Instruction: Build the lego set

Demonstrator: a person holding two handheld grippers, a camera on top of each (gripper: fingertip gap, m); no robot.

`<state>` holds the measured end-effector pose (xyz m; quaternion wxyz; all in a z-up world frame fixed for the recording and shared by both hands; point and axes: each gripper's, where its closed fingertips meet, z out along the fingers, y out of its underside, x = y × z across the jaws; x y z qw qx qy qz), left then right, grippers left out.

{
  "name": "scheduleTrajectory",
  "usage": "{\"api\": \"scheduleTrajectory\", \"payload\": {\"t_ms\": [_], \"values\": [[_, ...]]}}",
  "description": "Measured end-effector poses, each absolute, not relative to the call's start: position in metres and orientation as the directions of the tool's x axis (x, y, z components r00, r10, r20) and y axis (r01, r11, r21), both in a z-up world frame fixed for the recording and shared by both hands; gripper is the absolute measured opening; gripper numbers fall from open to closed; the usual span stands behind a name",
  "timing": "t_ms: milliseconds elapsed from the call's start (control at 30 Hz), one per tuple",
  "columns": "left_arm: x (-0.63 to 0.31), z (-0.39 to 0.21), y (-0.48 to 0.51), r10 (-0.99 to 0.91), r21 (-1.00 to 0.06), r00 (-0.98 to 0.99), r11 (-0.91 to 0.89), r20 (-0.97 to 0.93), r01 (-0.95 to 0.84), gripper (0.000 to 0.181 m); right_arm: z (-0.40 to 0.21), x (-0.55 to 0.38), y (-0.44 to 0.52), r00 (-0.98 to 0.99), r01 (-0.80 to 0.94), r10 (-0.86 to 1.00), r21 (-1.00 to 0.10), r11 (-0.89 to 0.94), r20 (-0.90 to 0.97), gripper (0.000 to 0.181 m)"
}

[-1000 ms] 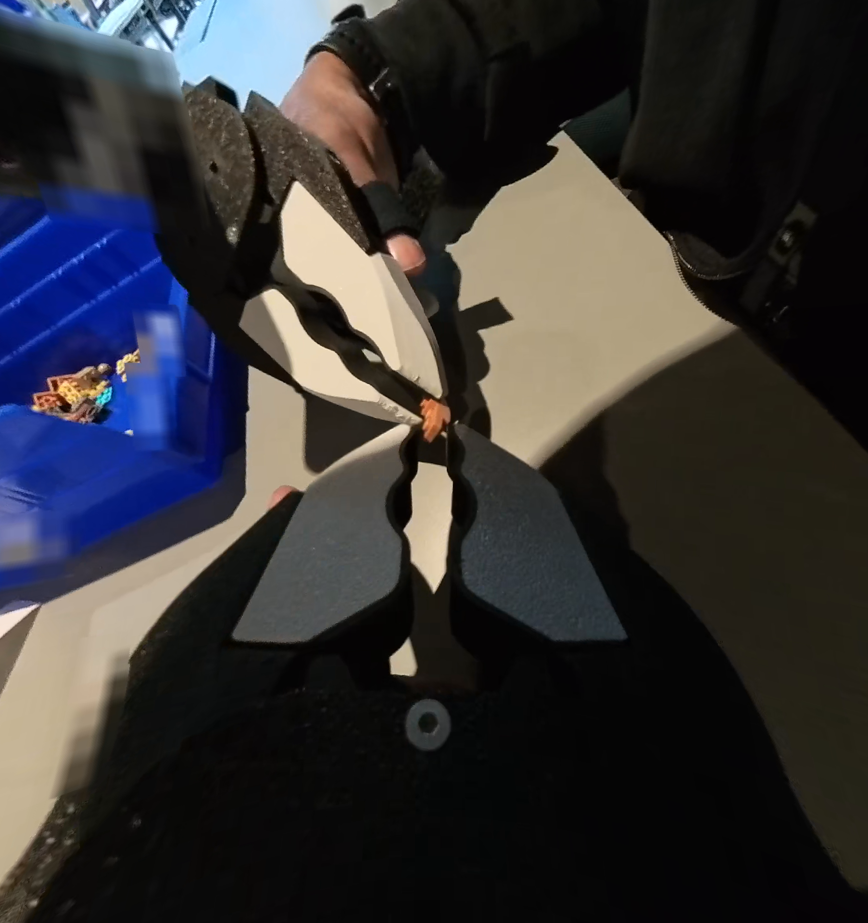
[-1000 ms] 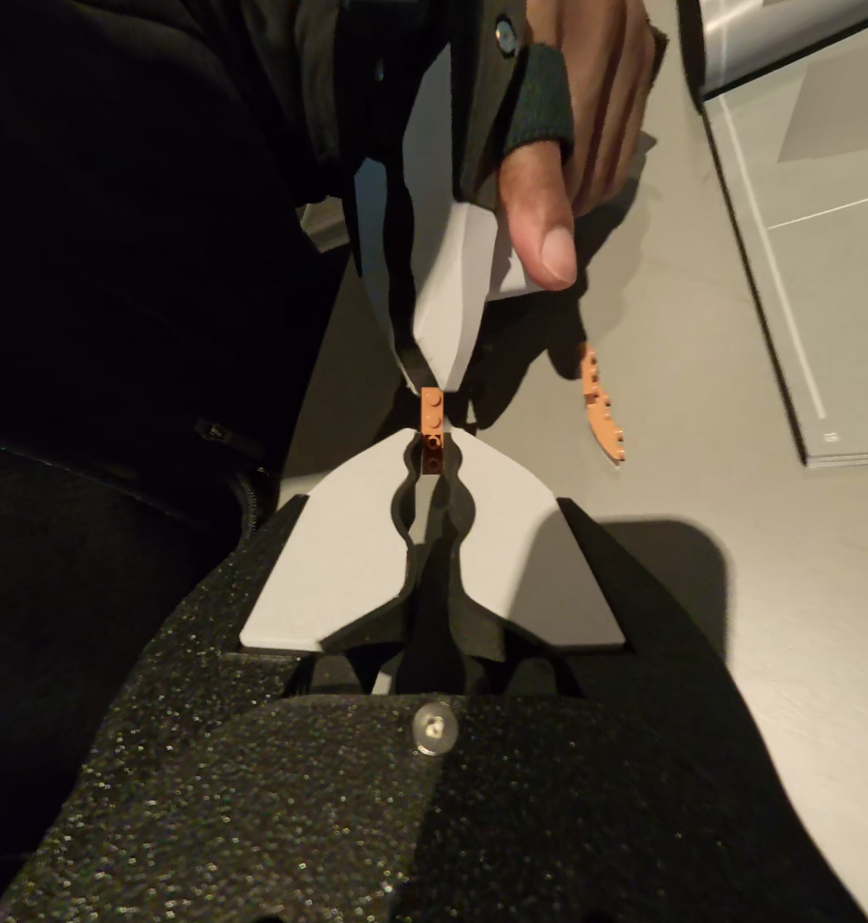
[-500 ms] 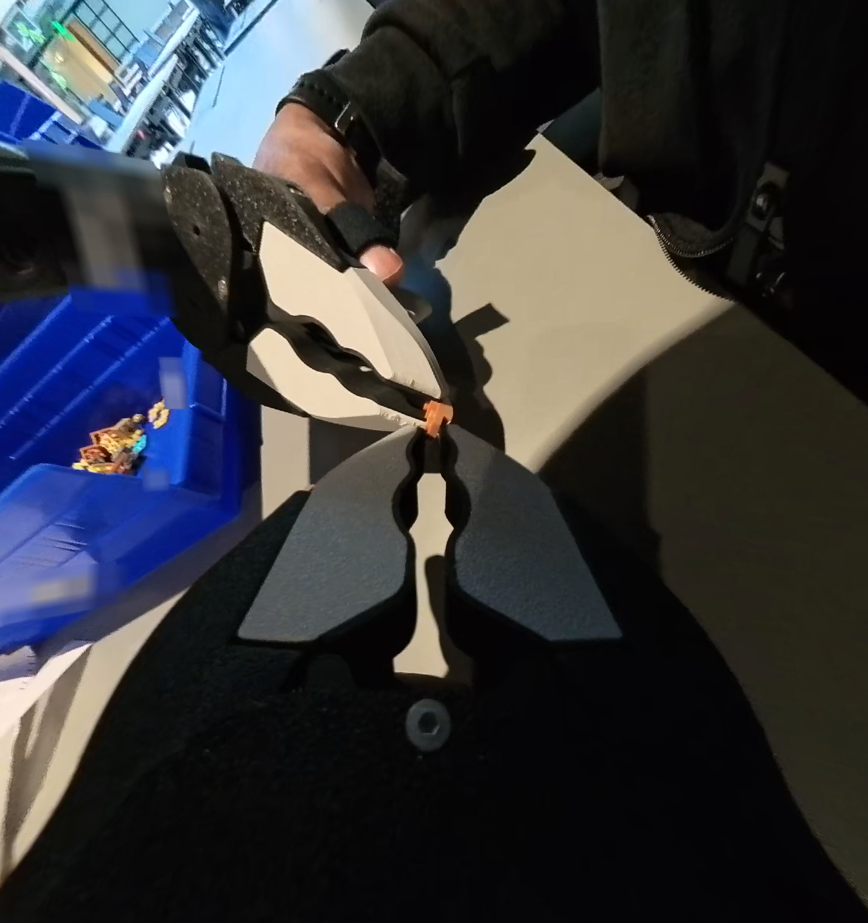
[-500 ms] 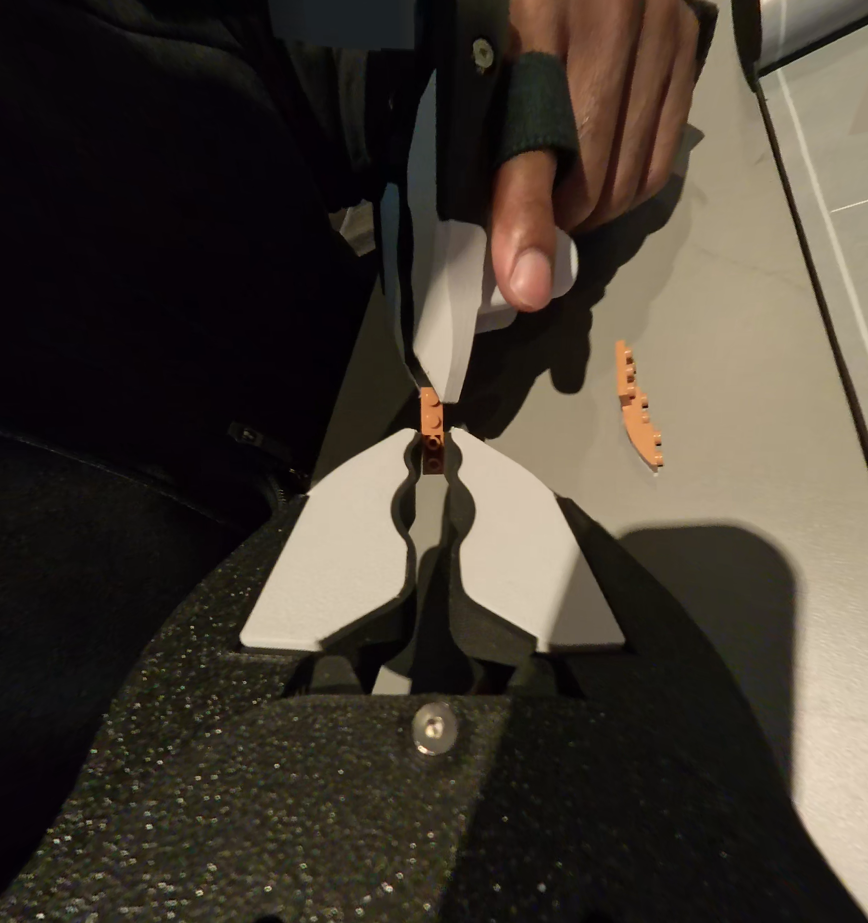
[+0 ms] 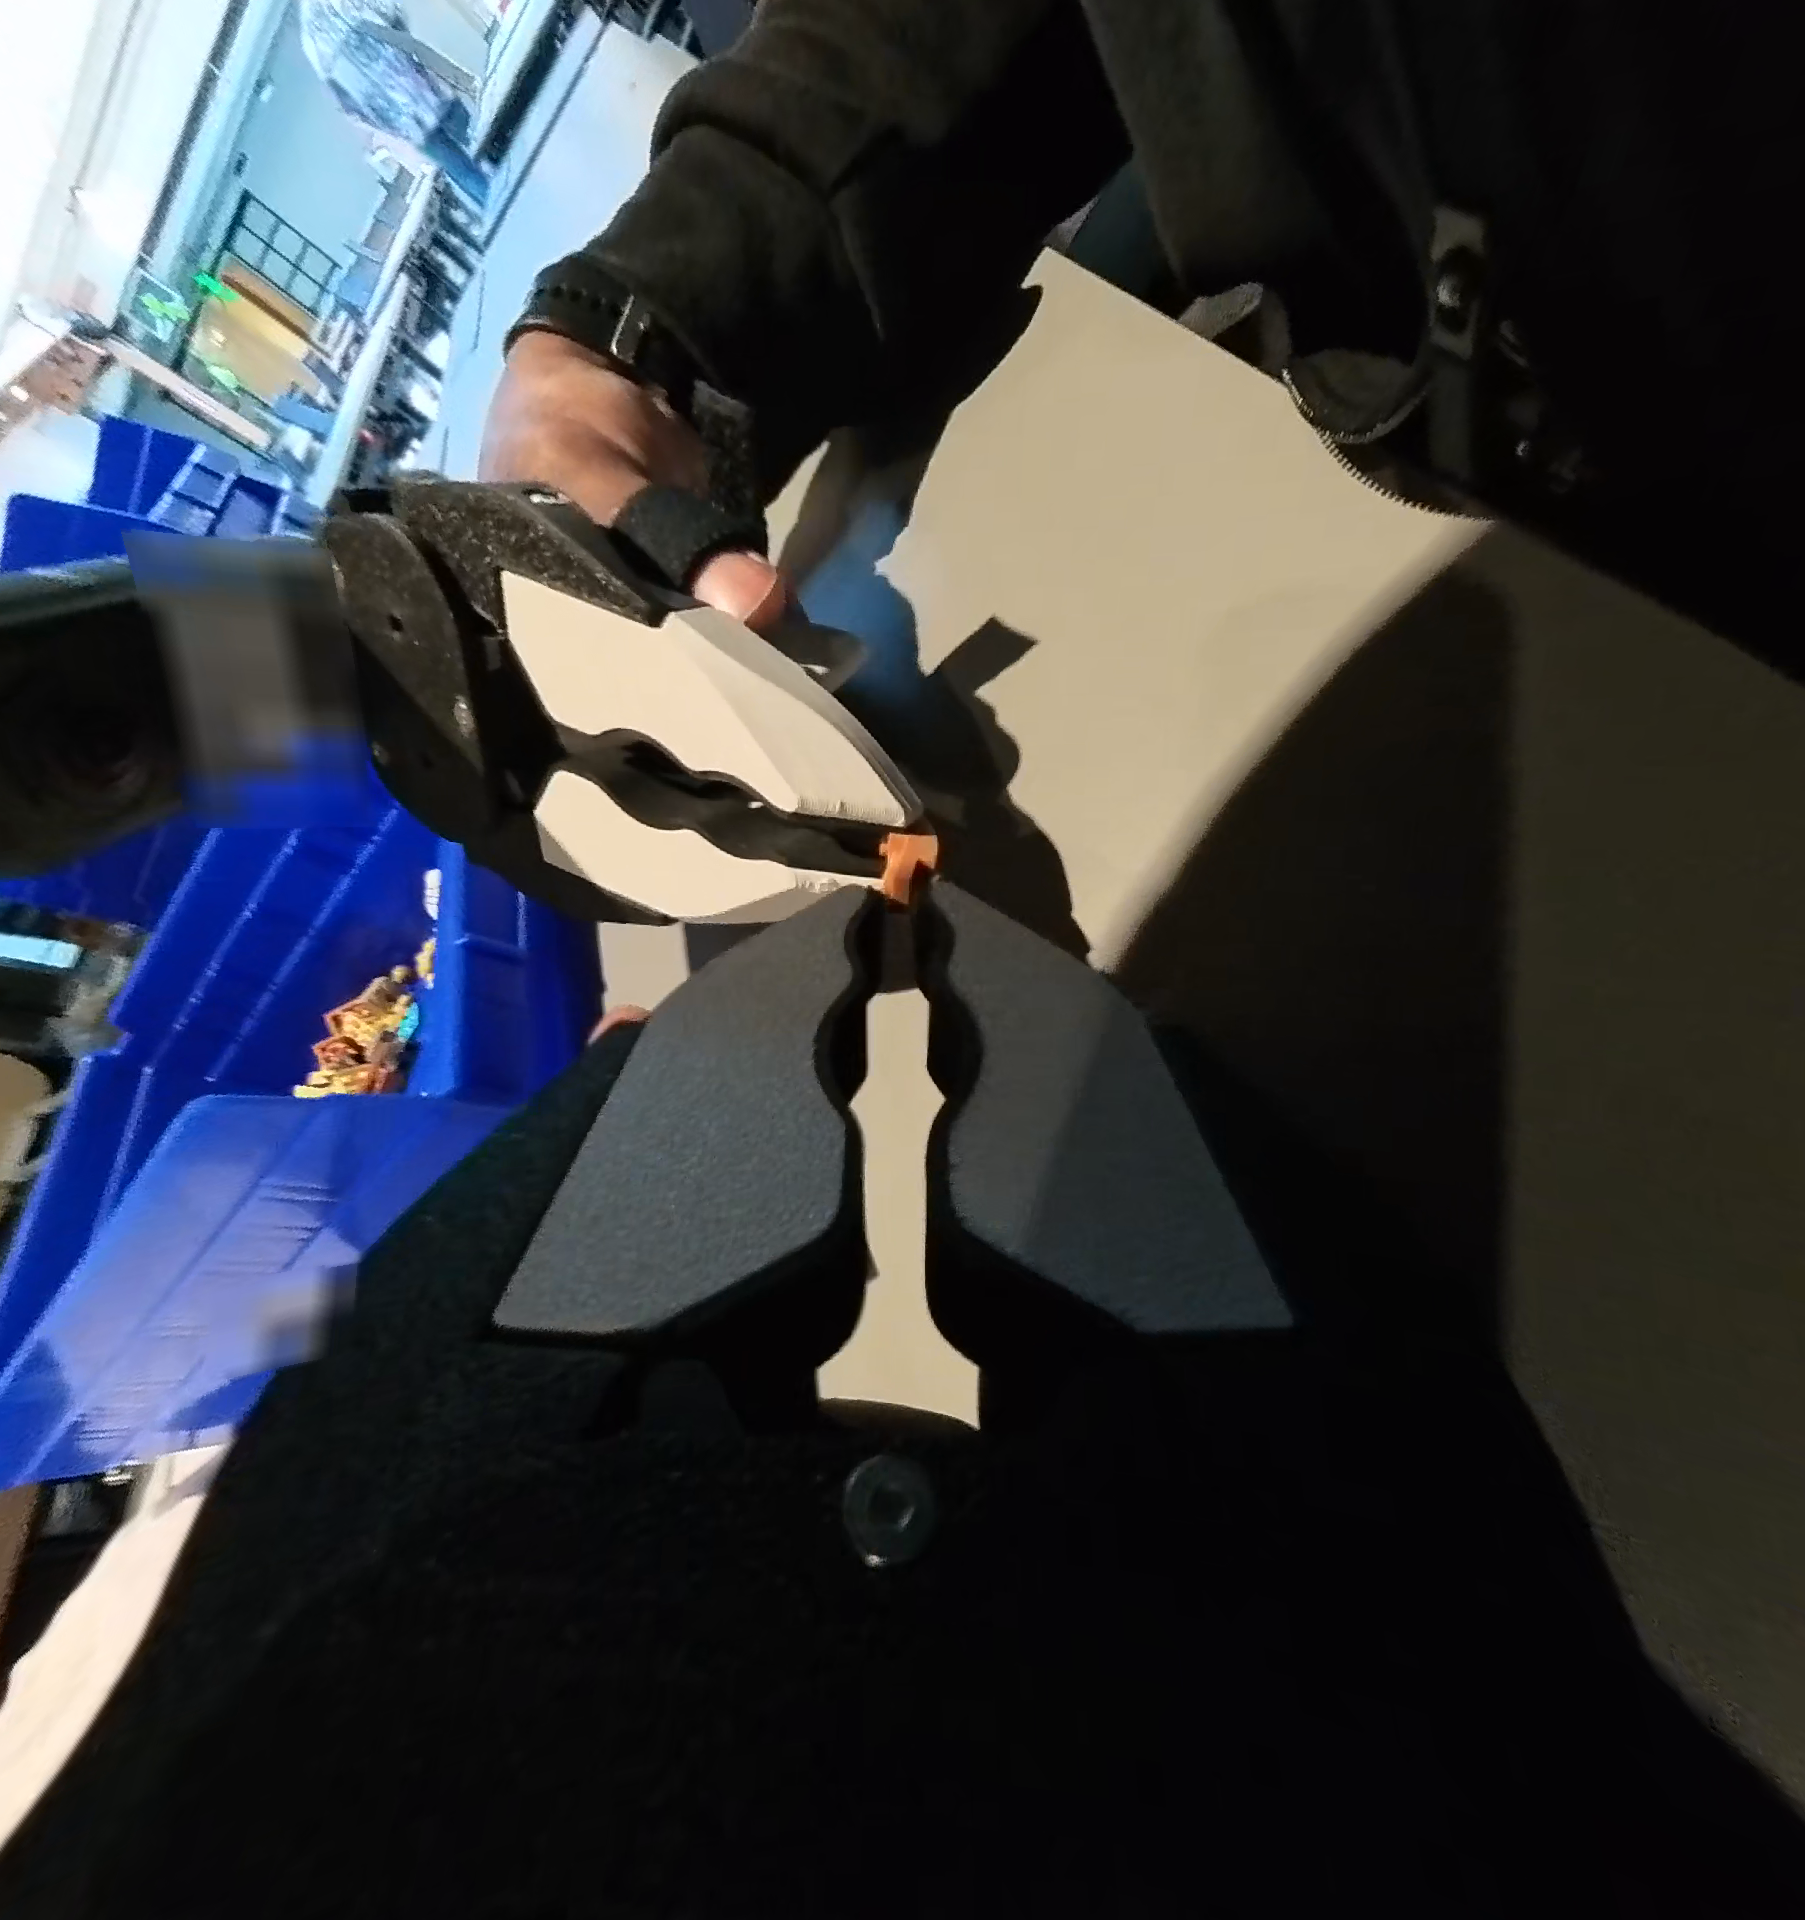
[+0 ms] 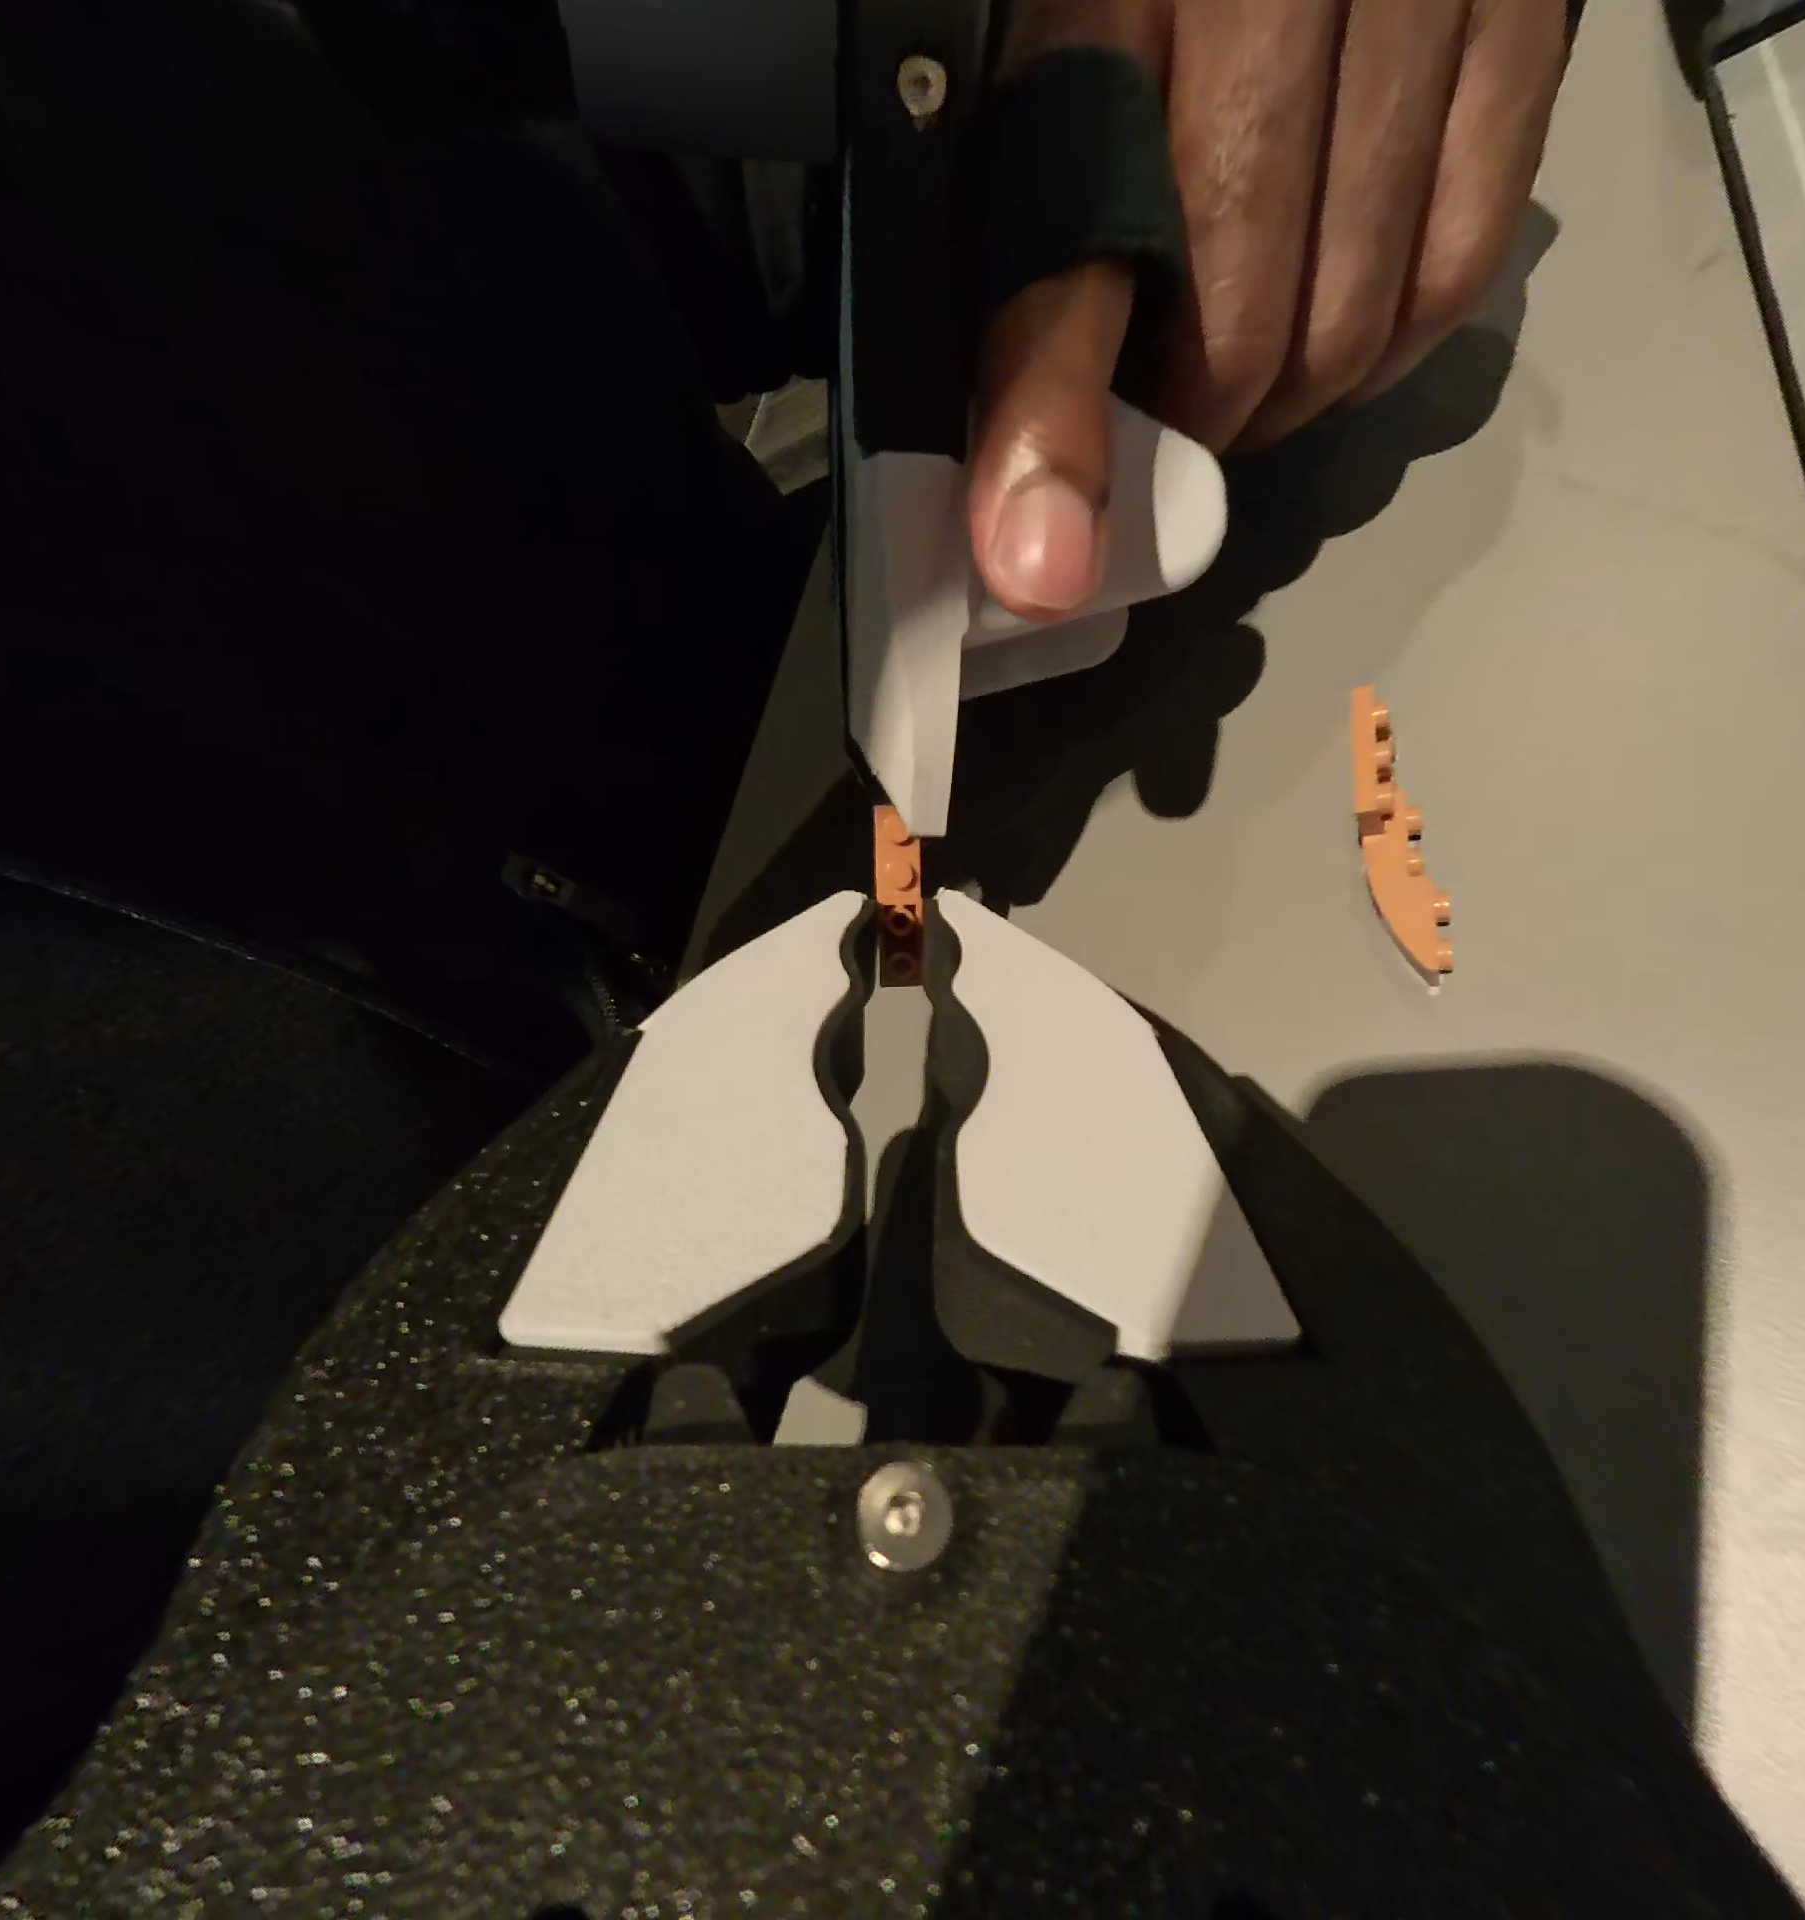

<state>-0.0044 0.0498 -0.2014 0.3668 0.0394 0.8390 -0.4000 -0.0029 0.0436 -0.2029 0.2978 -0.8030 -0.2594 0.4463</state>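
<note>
Left gripper (image 5: pixel 903 914) and right gripper (image 5: pixel 893 847) meet tip to tip, both closed on a small orange brick (image 5: pixel 906 860); blue bins (image 5: pixel 254 1039) lie left of them.

orange brick (image 6: pixel 896 871), blue bins (image 5: pixel 285 997), grey table (image 6: pixel 1604 582)

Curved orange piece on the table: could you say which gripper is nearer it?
Left, narrowly. The left gripper reaches in beside the piece; the right gripper sits farther back.

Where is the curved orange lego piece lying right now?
In the right wrist view, the curved orange lego piece lies on the grey table, right of both hand-held grippers' meeting tips and untouched.
</note>
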Motion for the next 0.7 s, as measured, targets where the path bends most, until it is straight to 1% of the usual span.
{"api": "scheduleTrajectory", "payload": {"t_ms": [167, 267, 700], "values": [[-0.0063, -0.1988, 0.0470, -0.215, -0.631, -0.712, 0.669, -0.669, 0.391, 0.009, -0.2036, -0.0029, 0.0436, 0.468, 0.154, 0.681, -0.707, -0.690, -0.563, 0.008], [-0.0051, -0.2039, 0.0488, -0.197, -0.607, -0.709, 0.695, -0.677, 0.386, 0.008, -0.2039, -0.0036, 0.0426, 0.464, 0.161, 0.685, -0.707, -0.689, -0.562, 0.008], [-0.0069, -0.2068, 0.0460, -0.187, -0.615, -0.723, 0.687, -0.665, 0.388, 0.005, -0.2072, -0.0059, 0.0402, 0.459, 0.185, 0.683, -0.691, -0.699, -0.568, 0.008]]}}
